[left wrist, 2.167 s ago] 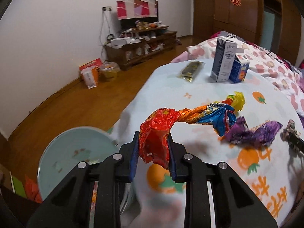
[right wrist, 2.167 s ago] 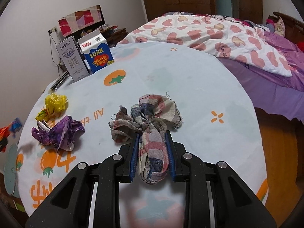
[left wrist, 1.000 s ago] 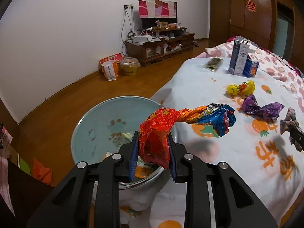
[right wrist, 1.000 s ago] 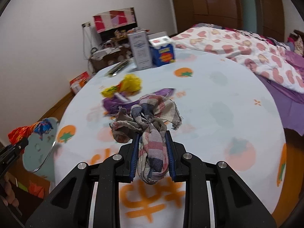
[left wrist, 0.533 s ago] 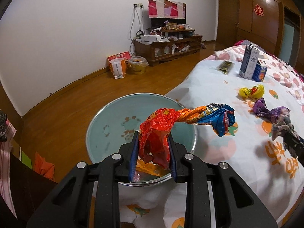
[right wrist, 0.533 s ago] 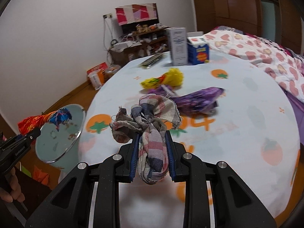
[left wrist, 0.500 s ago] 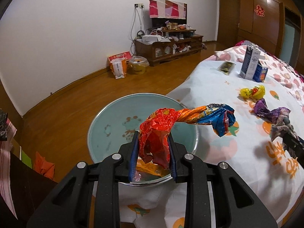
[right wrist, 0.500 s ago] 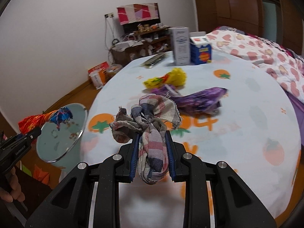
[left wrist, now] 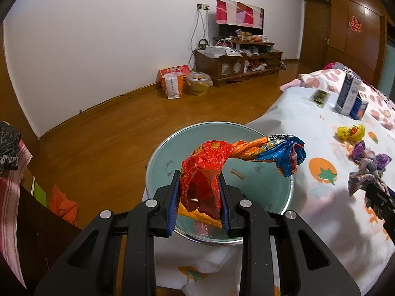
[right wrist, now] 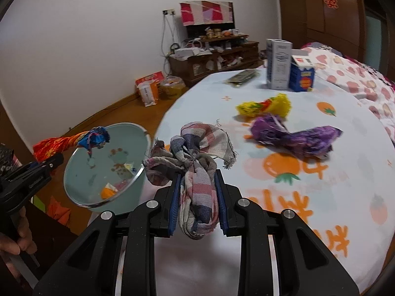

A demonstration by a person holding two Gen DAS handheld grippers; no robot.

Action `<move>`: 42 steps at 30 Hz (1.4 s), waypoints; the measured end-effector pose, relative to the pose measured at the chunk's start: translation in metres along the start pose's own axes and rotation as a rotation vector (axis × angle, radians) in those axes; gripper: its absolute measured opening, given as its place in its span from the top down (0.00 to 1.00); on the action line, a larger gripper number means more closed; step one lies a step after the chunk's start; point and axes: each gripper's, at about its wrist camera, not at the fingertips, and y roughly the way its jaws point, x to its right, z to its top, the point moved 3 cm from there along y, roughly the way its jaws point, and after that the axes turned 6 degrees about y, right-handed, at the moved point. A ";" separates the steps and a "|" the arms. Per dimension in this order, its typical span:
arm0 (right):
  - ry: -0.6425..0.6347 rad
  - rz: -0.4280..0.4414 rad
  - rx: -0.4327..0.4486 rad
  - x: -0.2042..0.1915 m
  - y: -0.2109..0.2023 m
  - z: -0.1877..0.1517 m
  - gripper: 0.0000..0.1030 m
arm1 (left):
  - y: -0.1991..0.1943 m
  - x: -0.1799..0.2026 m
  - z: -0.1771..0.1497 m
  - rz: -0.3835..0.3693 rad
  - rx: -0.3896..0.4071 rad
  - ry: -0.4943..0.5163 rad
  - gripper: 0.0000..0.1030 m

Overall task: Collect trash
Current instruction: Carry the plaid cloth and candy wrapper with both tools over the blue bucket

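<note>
Left wrist view shows me that my left gripper (left wrist: pixel 198 197) has its jaws closed on the red end of a twisted snack wrapper (left wrist: pixel 237 157), and the blue end sticks out to the right in the air. I hold it above the pale green bin (left wrist: pixel 163 157), which stands on the floor just beside the edge of the table (left wrist: pixel 328 209); I think this place is chosen so that the wrapper falls inside when the jaws open. Some scraps lie already on the bottom of the bin. From the right wrist view, my right gripper (right wrist: pixel 197 199) is closed tightly on a checked cloth (right wrist: pixel 195 157), bunched between the blue pads, and it hangs over the near part of the table, close to the bin but not above it. I judge that I keep the cloth ready there for wiping, or perhaps for the bin too; which one I cannot tell. On the tablecloth a purple wrapper (right wrist: pixel 293 138) and a yellow wrapper (right wrist: pixel 265 106) wait to be collected, near to each other. Farther back stand two cartons (right wrist: pixel 290 67), upright and touching, with a flat dark packet (right wrist: pixel 243 76) beside them. So the task seems to me about in the middle: one piece is over the bin, and several pieces are not yet taken.
</note>
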 end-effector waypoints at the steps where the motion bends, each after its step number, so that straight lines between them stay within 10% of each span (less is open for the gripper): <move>1: -0.007 0.007 -0.002 -0.005 0.002 0.001 0.74 | 0.002 -0.002 0.000 0.005 -0.004 -0.006 0.73; 42: -0.111 0.088 -0.092 -0.102 0.083 0.020 0.73 | 0.050 -0.035 0.000 0.134 -0.109 -0.104 0.72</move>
